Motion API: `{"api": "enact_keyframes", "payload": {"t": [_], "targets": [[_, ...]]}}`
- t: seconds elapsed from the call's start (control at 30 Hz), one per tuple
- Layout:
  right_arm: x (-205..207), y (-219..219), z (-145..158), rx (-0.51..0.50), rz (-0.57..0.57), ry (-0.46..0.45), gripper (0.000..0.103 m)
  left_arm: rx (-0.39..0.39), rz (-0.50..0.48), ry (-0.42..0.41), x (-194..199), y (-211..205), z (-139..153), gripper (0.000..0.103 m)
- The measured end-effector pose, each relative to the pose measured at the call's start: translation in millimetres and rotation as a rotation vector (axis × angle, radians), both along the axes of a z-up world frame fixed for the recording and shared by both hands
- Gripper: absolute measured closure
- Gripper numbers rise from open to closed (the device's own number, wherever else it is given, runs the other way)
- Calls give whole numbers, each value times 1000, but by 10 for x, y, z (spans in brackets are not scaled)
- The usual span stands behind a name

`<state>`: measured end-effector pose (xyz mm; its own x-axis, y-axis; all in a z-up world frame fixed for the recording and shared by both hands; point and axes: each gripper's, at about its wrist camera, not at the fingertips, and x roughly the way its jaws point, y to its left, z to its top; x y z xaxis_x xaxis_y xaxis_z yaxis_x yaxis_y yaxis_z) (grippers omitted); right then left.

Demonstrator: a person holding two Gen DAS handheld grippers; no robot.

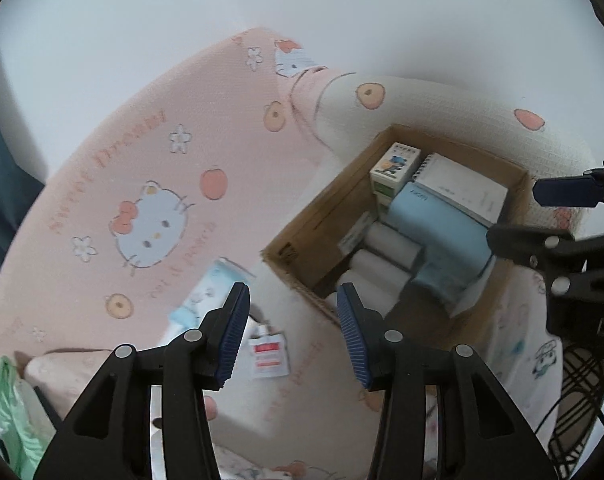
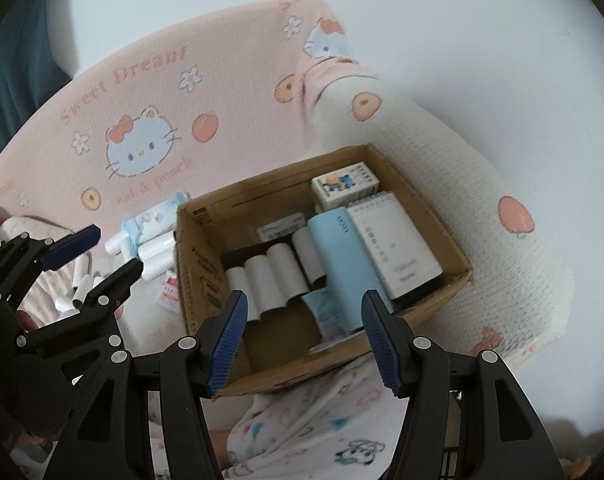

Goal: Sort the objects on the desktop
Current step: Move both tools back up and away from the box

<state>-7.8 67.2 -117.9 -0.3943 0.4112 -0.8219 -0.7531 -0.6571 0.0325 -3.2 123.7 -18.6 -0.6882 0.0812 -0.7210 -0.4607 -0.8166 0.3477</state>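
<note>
- My left gripper (image 1: 294, 332) has its jaws spread with nothing between them; my right gripper (image 2: 303, 340) also has its jaws spread and bare, hanging over the near edge of the cardboard box (image 2: 190, 280).
- Everything lies on a soft surface under a pink cartoon-cat blanket (image 1: 102, 184) printed with peaches, flowers and "Sweet Dream"; a cream waffle-textured cover (image 2: 481, 208) with peach prints wraps around the far and right sides of the box. A plain pale wall fills the background of both views.
- The box sits open on the bedding and holds a row of white rolls (image 2: 262, 280), a light blue case (image 2: 349, 264) beside them, a spiral notepad (image 2: 397, 248) to its right, and a small illustrated carton (image 2: 345, 184) at the far corner.
- Only the left wrist view shows a small red-and-white sachet (image 1: 269, 354) close below my left jaws, and a green plastic bag (image 1: 6, 412) at the near left edge.
- Only the right wrist view shows loose white tubes (image 2: 78, 280) scattered left of the box, white rolls (image 2: 154, 252) against its left wall and a pale blue tissue pack (image 2: 154, 216) beside them, with my left gripper above that clutter.
</note>
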Motion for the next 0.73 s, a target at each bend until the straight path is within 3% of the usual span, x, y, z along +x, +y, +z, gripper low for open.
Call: {"api": "enact_keyframes", "payload": {"t": [0.17, 0.33, 0.73], "targets": [[-165, -179, 27, 4, 48, -23, 46, 19, 18, 18, 15, -118, 107, 51], [-312, -328, 58, 32, 86, -60, 46, 89, -7, -19, 50, -276, 199, 48], [-436, -588, 176, 131, 90, -146, 46, 144, -54, -56, 216, -526, 248, 48]]}}
